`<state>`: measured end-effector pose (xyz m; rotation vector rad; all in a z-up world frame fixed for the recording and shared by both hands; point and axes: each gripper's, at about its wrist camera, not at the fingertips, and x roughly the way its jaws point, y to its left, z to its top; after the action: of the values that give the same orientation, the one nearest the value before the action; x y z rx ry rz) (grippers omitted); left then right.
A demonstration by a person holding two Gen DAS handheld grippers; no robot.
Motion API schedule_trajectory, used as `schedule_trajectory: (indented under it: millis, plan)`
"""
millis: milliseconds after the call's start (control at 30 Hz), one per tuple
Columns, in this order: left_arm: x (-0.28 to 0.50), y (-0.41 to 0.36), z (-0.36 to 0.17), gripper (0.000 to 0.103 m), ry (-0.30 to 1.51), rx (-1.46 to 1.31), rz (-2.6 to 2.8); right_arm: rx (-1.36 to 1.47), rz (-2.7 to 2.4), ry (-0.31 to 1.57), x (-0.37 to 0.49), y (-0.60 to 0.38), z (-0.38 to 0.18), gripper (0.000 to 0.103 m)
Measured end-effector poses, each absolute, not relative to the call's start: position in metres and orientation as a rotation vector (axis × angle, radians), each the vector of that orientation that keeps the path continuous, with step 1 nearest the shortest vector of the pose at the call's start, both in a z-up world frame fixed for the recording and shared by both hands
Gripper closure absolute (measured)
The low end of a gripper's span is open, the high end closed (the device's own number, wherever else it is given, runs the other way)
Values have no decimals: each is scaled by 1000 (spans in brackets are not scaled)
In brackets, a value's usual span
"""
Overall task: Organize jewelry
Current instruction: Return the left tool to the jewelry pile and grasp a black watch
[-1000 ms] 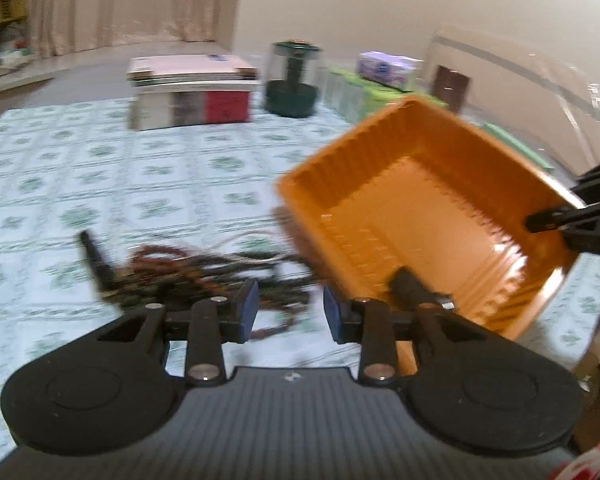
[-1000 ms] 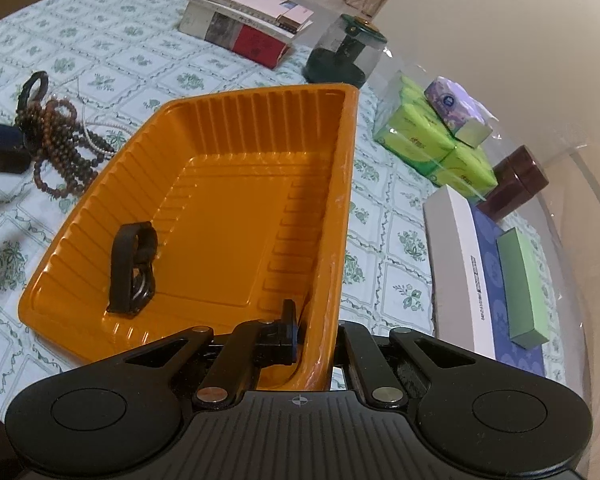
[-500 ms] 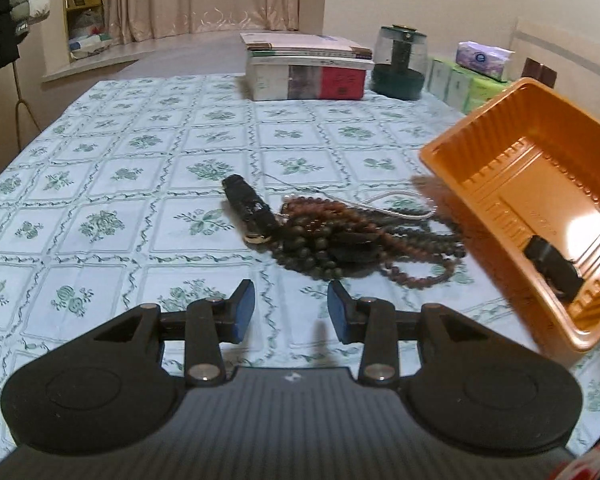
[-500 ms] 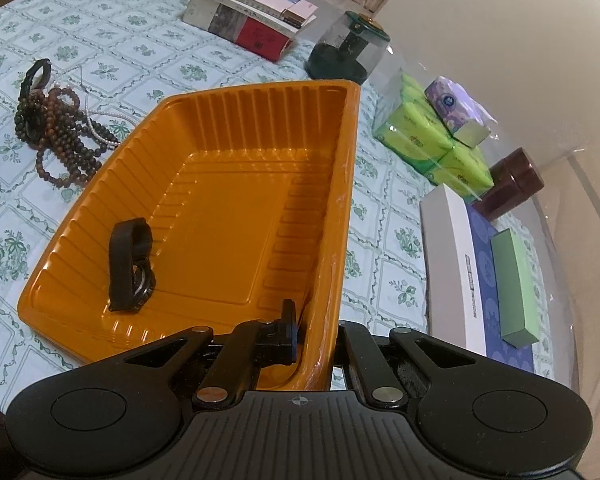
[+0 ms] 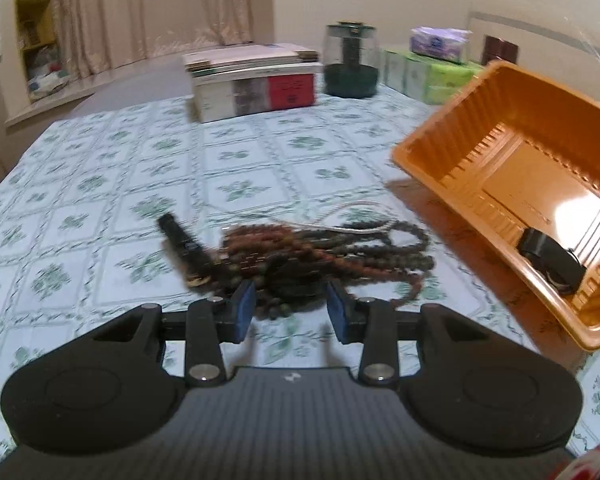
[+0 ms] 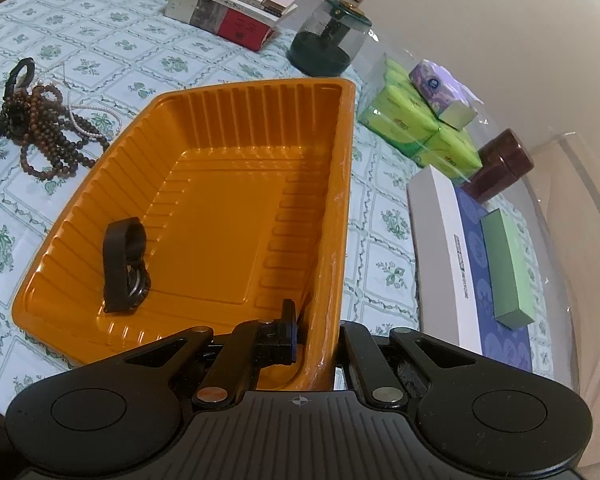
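A tangle of brown bead strands [image 5: 324,248], round and wood-toned, is seen heaped on a surface [image 5: 100,184] covered with a pale cloth printed in green floral squares. The heap is stretched left to right across the left wrist view, with a thin pale cord [image 5: 352,216] looped along its far edge and a dark strap [image 5: 182,246] pointing out from its left end toward the far left. The left claw [image 5: 291,312] is held apart, its blue-padded fingers [image 5: 244,312] set at the near edge of the beads; whether they touch cannot be told through the blur.

To the right, an orange tray [image 6: 332,184] of thin glossy plastic with ribbed walls is tilted, its right side raised. Its right wall is clamped near the corner by the right claw [image 6: 314,344], one finger inside and one outside. The tray's long axis runs from near to far in the right wrist view. A black strap with a metal ring [image 6: 124,264] lies inside along the low left wall, lengthwise with the tray.

At the far side of the surface, a stack of books [image 5: 252,80], a dark green jar with a clear dome [image 5: 351,65] and green tissue packs [image 6: 416,128] are seen.
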<state>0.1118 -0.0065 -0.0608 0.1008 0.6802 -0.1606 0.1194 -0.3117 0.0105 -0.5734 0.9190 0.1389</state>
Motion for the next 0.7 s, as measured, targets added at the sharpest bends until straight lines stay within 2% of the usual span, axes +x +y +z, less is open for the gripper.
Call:
schedule_trajectory:
  millis: [267,633,700]
  plan:
    - [118,6,-58,71,646,98,-91,-572,141,916,119,-313,10,99]
    - [171,45,-66,71,684,-2,58,-573,136,917,121,-313,9,99]
    - [177,51,-70,77,705,-36,64,-573,134,918,121,-313,9,99]
